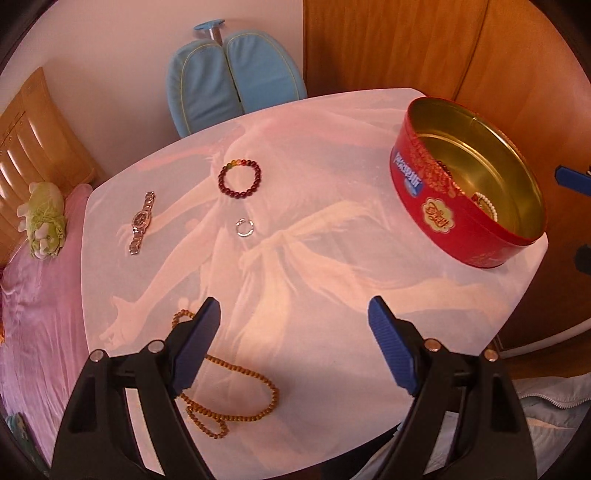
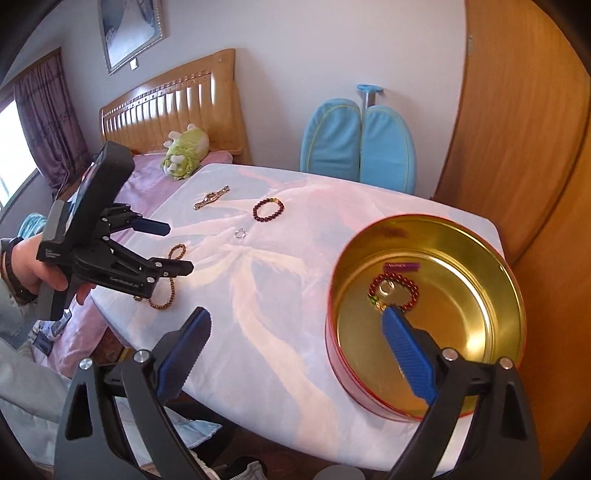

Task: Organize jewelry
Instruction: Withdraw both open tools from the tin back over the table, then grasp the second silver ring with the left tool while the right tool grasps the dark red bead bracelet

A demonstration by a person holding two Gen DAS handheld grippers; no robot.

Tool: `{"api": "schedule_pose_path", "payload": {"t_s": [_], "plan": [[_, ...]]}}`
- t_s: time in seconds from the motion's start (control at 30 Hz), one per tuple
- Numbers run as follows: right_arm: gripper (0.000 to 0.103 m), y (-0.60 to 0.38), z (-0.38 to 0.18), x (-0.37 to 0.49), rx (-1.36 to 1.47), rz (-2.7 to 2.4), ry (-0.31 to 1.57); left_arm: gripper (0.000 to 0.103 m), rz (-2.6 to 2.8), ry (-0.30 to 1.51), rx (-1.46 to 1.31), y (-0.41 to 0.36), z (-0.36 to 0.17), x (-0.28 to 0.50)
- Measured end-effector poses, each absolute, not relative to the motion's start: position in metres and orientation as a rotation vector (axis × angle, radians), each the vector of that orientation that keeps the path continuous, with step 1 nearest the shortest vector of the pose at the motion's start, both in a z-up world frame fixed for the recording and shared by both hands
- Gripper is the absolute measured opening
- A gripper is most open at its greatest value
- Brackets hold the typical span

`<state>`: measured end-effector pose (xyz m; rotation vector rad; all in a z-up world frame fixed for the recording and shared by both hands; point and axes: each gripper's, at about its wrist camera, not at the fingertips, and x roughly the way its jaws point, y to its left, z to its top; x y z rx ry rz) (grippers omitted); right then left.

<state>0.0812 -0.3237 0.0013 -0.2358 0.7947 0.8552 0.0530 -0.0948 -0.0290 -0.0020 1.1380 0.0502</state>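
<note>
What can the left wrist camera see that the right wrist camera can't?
Only the left wrist view: the tin's red outside with its label. Only the right wrist view: the hand holding the open left tool, a framed picture, and the red bead bracelet lying in the tin. Both: the watch, the small ring, the brown bead necklace.

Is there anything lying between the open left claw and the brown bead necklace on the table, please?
Nothing visible stands in the way. The left claw is open and empty above the brown bead necklace, which lies loose on the table. The ring lies farther off, clear of the path.
</note>
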Motion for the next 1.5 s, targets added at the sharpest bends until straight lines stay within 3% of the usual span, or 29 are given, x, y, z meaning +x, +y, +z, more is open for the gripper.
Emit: {"api": "schedule_pose_path", "payload": {"t_s": [0.33, 0.77, 0.87, 0.93, 1.07, 1.2, 1.23, 1.3, 1.5], "plan": [[0.094, -0.228, -0.011, 0.133, -0.215, 0.894, 0.872, 0.080, -0.023, 1.096, 0.089, -0.050, -0.060, 0.100], [0.094, -0.113, -0.074, 0.242, -0.319, 0.836, 1.021, 0.080, -0.082, 1.055, 0.138, -0.026, -0.100, 0.146], [0.080, -0.096, -0.087, 0.255, -0.348, 0.820, 1.037, 0.080, -0.076, 1.048, 0.153, -0.022, -0.108, 0.149], [0.079, -0.084, -0.097, 0.262, -0.371, 0.818, 1.057, 0.071, -0.081, 1.044, 0.159, -0.022, -0.113, 0.150], [0.074, -0.070, -0.110, 0.267, -0.389, 0.840, 1.066, 0.068, -0.096, 1.023, 0.142, -0.019, -0.117, 0.151], [0.041, -0.061, -0.122, 0.267, -0.438, 0.841, 1.077, 0.038, -0.160, 1.001, 0.147, -0.026, -0.119, 0.148], [0.037, -0.060, -0.123, 0.265, -0.443, 0.843, 1.065, 0.028, -0.176, 0.996, 0.163, -0.029, -0.118, 0.147], [0.011, -0.060, -0.124, 0.264, -0.434, 0.863, 1.062, 0.020, -0.180, 0.990, 0.197, -0.035, -0.118, 0.145], [0.008, -0.071, -0.116, 0.259, -0.396, 0.877, 1.052, 0.020, -0.168, 1.002, 0.076, -0.019, -0.115, 0.145]]}}
